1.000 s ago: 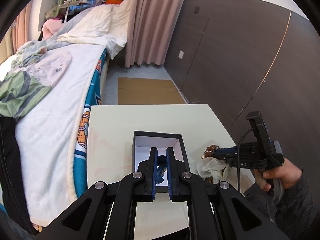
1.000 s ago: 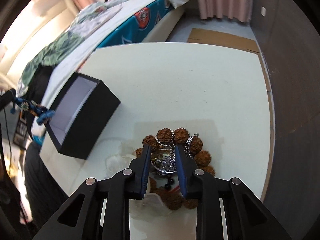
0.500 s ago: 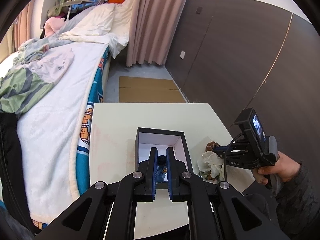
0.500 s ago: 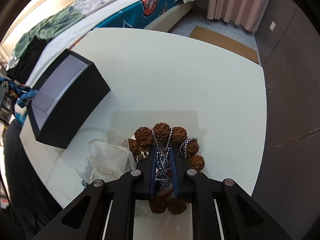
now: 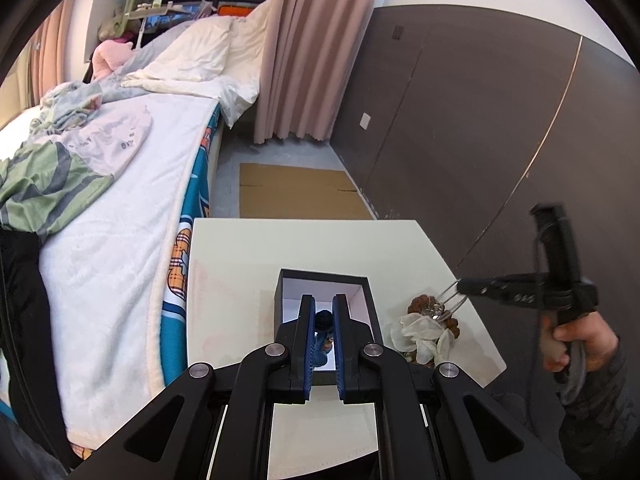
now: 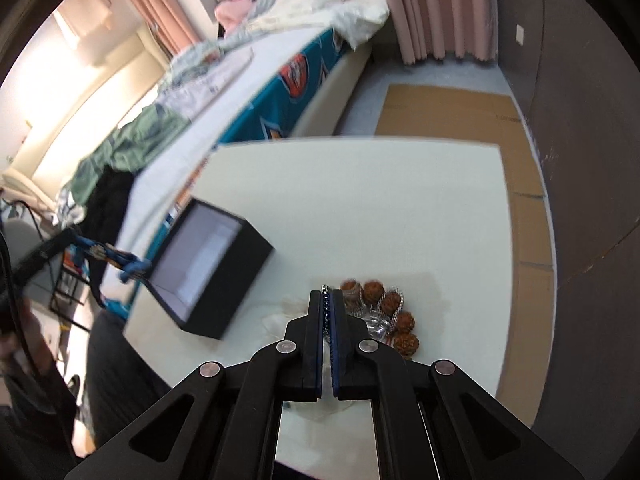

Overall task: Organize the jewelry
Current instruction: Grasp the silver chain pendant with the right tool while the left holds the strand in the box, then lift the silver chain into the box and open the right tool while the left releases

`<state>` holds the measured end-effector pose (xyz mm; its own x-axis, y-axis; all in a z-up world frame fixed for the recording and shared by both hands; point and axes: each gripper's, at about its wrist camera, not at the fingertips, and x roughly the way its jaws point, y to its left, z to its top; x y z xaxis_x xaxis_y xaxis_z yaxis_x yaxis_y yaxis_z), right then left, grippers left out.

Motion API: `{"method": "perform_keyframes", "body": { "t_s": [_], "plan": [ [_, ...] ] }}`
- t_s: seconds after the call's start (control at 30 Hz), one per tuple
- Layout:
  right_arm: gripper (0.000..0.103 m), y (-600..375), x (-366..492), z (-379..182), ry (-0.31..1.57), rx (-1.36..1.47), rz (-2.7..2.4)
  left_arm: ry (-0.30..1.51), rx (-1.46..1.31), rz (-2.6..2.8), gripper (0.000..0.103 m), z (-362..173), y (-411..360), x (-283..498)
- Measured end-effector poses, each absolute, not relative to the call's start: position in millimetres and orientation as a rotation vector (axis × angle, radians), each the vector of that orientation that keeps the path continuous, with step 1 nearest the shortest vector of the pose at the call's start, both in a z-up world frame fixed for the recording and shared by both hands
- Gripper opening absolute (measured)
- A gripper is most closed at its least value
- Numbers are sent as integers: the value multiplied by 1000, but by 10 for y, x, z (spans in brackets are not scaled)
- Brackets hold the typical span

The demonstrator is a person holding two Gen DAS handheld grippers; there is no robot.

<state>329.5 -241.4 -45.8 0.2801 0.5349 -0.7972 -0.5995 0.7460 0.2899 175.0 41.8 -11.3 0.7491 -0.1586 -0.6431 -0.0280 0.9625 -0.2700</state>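
Left wrist view: the left gripper [image 5: 323, 320] pinches a blue beaded piece [image 5: 322, 319] over the open black box [image 5: 370, 312]. Right wrist view: the right gripper [image 6: 328, 300], clamped tight on a silver chain [image 6: 327, 312], hangs right of that box [image 6: 236, 280], above the brown bead bracelet [image 6: 384, 312].

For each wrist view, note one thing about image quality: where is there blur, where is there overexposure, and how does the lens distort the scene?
Left wrist view: mostly sharp, but the right gripper is motion-blurred; fisheye curves the wall seam and darkens the corners. Right wrist view: the bed and black box are smeared by motion, the upper-left wall is blown out, and the table edge bows.
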Motion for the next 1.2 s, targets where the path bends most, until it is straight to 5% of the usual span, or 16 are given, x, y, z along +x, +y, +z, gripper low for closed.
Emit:
{"method": "perform_keyframes", "body": {
  "t_s": [0.77, 1.2],
  "plan": [
    [4, -1851, 2817, 1562, 628, -73, 872, 624, -285, -48, 8, 282, 709, 1630],
    [4, -1256, 2804, 1158, 697, -113, 950, 630, -300, -27, 9, 220, 870, 1590]
  ]
}}
